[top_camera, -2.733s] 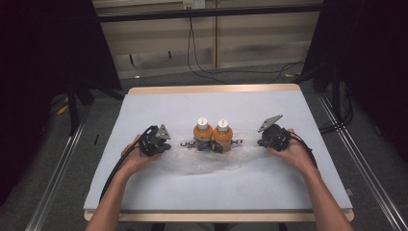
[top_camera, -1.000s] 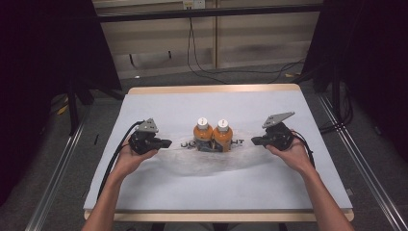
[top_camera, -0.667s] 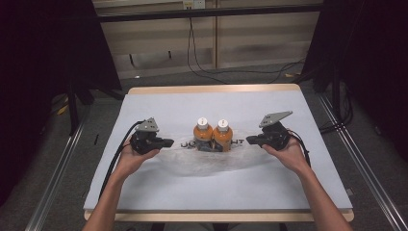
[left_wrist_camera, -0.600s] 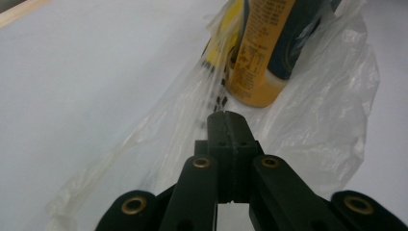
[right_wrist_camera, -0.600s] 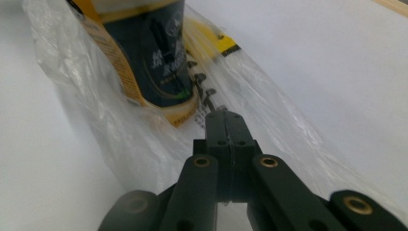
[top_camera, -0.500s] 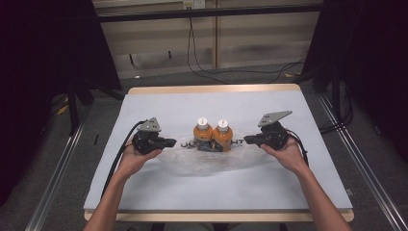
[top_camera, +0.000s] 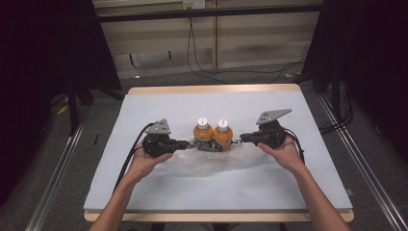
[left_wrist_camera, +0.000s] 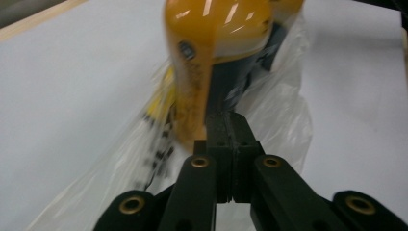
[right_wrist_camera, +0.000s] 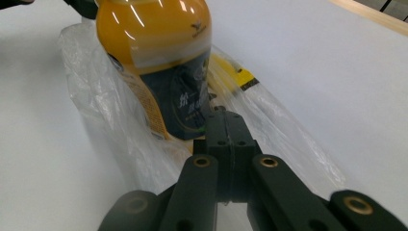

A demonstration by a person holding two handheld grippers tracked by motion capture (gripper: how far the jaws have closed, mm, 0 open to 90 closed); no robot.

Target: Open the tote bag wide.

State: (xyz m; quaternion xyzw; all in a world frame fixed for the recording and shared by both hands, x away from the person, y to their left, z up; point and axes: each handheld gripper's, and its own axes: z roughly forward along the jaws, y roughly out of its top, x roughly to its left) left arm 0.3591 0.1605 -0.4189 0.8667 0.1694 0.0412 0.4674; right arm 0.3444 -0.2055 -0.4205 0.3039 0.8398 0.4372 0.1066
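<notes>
Two orange bottles (top_camera: 213,134) w/ white caps are stood upright, side by side and touching, at bench centre, on a crumpled clear plastic bag (top_camera: 207,161).

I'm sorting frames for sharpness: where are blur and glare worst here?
Left gripper view: the orange bottle is smeared and soft, with white glare streaks on top. Right gripper view: its bottle is sharper, label print visible, glare streaks too. High view: even light on the table, dark surroundings.

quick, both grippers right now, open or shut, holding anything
left gripper: shut, maybe pinching the plastic bag.
right gripper: shut at the bag too; grip unclear.
</notes>
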